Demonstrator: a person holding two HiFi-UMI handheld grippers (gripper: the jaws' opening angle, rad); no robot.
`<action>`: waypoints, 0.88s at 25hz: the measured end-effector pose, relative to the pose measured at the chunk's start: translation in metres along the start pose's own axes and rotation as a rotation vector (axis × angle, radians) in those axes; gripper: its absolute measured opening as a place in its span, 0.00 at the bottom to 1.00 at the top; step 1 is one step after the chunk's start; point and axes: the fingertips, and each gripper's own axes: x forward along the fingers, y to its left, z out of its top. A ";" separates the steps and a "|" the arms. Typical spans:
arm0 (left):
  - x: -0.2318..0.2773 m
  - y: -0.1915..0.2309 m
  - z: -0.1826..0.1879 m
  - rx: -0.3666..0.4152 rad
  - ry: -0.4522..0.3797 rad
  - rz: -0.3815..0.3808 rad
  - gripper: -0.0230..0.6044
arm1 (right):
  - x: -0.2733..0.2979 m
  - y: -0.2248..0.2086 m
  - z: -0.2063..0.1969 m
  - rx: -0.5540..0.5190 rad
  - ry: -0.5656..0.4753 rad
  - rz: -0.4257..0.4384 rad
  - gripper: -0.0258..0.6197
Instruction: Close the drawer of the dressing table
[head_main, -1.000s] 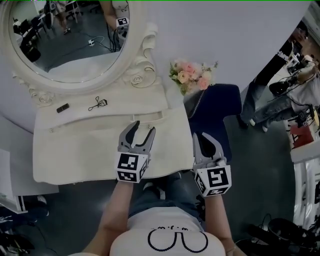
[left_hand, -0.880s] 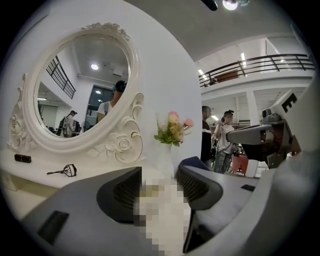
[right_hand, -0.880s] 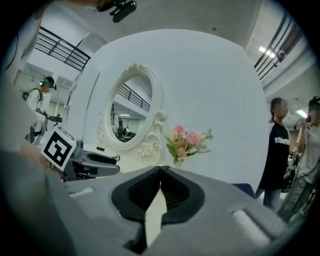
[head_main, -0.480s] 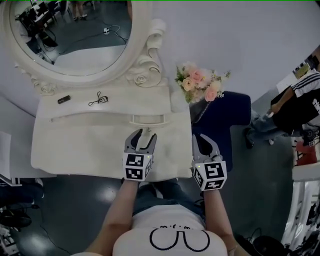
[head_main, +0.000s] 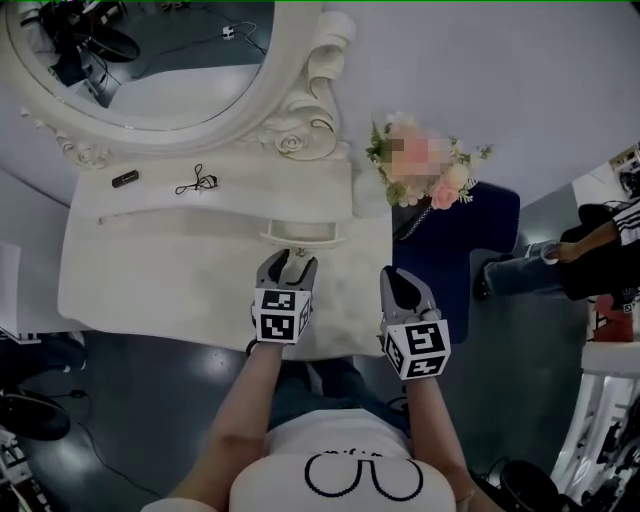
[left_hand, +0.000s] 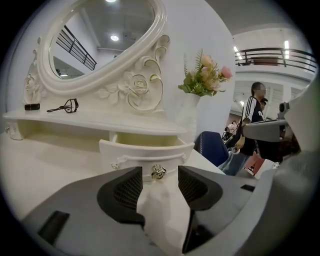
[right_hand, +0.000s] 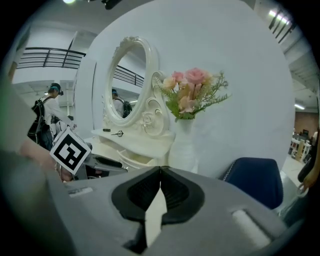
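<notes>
Cream-painted wood, by the look of it: the drawer stands pulled out from under the raised shelf at the desk's rear edge, nearer the right edge than the left. It shows one small bright metal knob at the middle of its curved front.

I judge it light and stiff, a small box that should slide home with a straight push. The knob looks smooth and slippery, so pressing flat on the front panel at or just beside it seems surer than pinching it. An off-centre shove could skew the drawer and jam it.

The left claw is spread open and holds nothing, lined up with the knob just ahead of its tips. The right claw has its jaws pressed together, empty, at the desk's right edge.

Counted outward:
- one oval mirror in a carved frame
- one eyelash curler and one small dark object on the shelf
- one white vase of flowers at the rear right corner
- one blue chair beyond the right edge
</notes>
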 end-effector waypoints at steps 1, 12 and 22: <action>0.002 0.001 -0.001 0.001 0.005 0.005 0.35 | 0.001 0.000 -0.001 0.000 0.004 0.002 0.04; 0.007 0.000 0.001 -0.006 0.019 0.018 0.18 | 0.003 -0.005 -0.007 0.002 0.021 0.003 0.04; 0.019 0.005 0.009 -0.009 0.020 0.017 0.18 | 0.001 -0.007 -0.011 -0.010 0.039 0.004 0.04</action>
